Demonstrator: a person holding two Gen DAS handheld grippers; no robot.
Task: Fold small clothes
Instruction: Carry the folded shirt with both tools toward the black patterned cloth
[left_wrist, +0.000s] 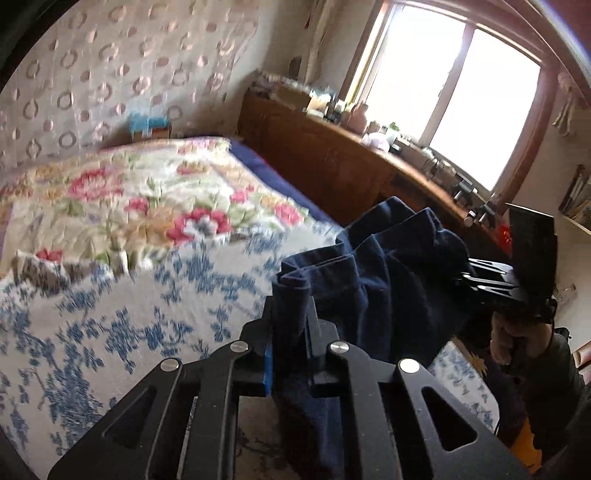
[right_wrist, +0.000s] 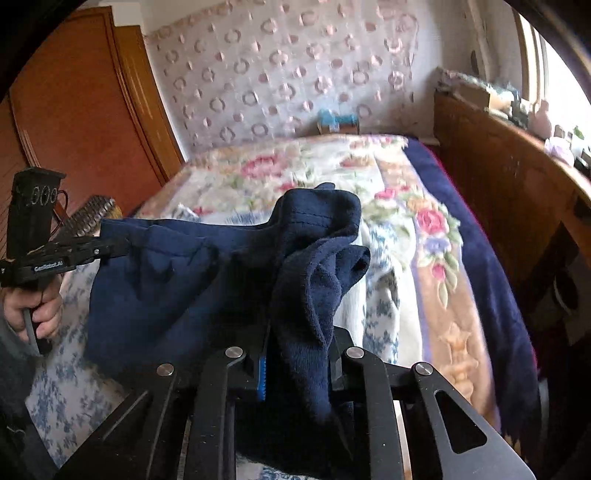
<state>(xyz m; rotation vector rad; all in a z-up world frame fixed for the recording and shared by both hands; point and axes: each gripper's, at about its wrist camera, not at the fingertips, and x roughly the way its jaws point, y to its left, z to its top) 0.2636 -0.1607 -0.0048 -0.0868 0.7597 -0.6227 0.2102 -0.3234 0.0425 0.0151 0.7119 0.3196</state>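
The small navy-blue knit garment hangs above the floral-quilted bed, stretched between both grippers: the left gripper and right gripper each clamp one bunched end, its long axis running between them.

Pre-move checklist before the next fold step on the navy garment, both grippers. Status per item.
1. Left gripper clamped on the navy garment: ok, cloth bunched between the jaws.
2. Right gripper clamped on the same garment: ok, a thick wad sits between the jaws.
3. Cloth spread flat between the two grips: not ok, it hangs bunched and creased.
4. Garment lifted off the bed: cannot tell, the lower hem is hidden behind the grippers.
5. Landing area on the bed free of other things: ok in the part visible, only the floral covers show.
6. Which edges are gripped (hem, waistband, sleeve): cannot tell.
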